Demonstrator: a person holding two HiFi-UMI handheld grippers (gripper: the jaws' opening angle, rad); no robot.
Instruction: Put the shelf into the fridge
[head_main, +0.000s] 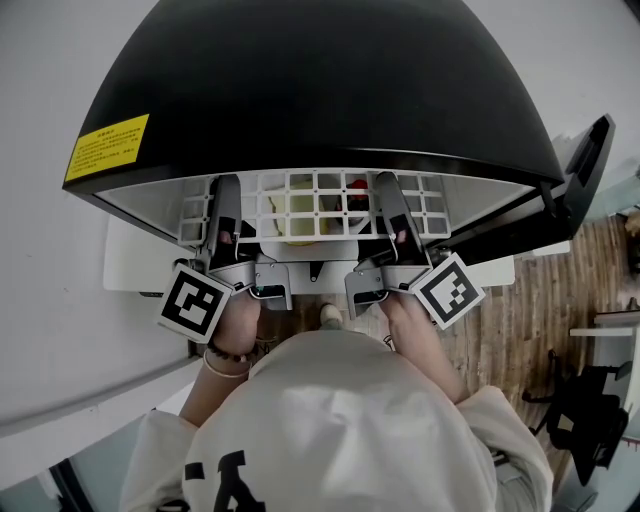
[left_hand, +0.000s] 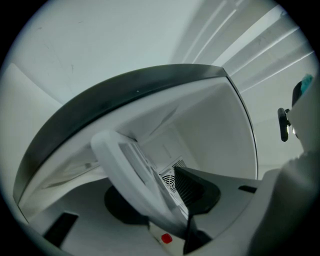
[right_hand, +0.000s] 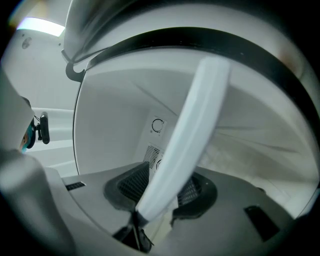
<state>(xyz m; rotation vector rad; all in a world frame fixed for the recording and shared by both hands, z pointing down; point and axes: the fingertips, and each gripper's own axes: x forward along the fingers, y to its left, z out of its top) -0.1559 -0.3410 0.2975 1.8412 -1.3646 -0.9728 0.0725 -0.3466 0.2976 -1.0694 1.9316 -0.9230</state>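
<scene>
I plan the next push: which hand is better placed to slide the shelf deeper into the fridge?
Neither clearly: left gripper and right gripper both hold the shelf by its front edge, evenly spaced, at the fridge mouth. Probably push with both.

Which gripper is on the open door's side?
The right gripper, holding the shelf nearest the open fridge door; the left gripper holds its far end.

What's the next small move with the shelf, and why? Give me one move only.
Probably ease both hands forward together, sliding the shelf deeper into the fridge. The left claw and right claw each appear clamped on its front rim. In the head view part of its grid shows in front of the fridge's top edge, and the back wall lies well ahead.
</scene>
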